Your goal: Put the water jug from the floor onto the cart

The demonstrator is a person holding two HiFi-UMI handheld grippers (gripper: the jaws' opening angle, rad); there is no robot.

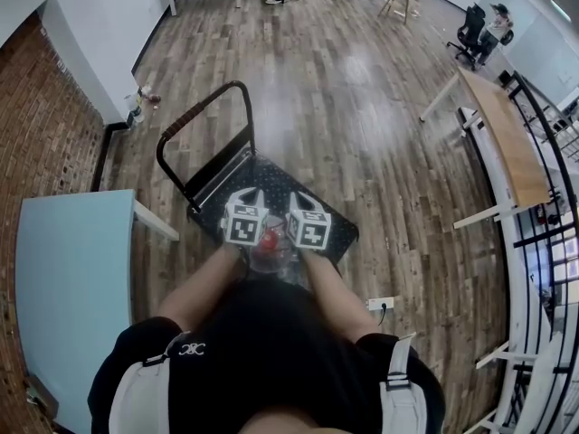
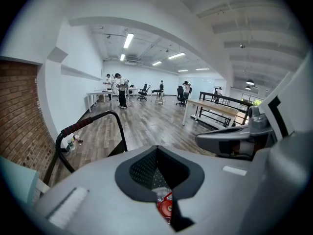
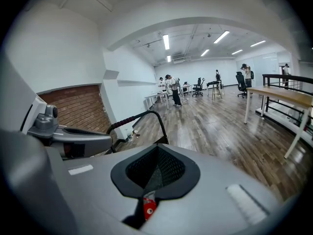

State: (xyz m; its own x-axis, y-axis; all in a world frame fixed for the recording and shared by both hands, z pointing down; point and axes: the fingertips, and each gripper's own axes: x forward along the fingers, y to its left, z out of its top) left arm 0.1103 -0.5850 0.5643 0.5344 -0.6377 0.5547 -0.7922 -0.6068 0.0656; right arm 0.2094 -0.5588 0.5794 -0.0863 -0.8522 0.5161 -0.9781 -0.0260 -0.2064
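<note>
Just below the person, the left gripper (image 1: 251,197) and right gripper (image 1: 306,202) sit side by side, each with its jaws clenched on nothing visible. Between them is the clear water jug (image 1: 270,255) with its red cap (image 1: 269,238), over the near end of the cart (image 1: 318,210); the push handle (image 1: 204,107) rises farther left

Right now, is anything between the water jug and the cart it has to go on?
Nothing visible does. The water jug sits between the left claw and right claw, over the near end of the cart; what shows of it ahead looks bare, and its handle stands at the far end.
</note>
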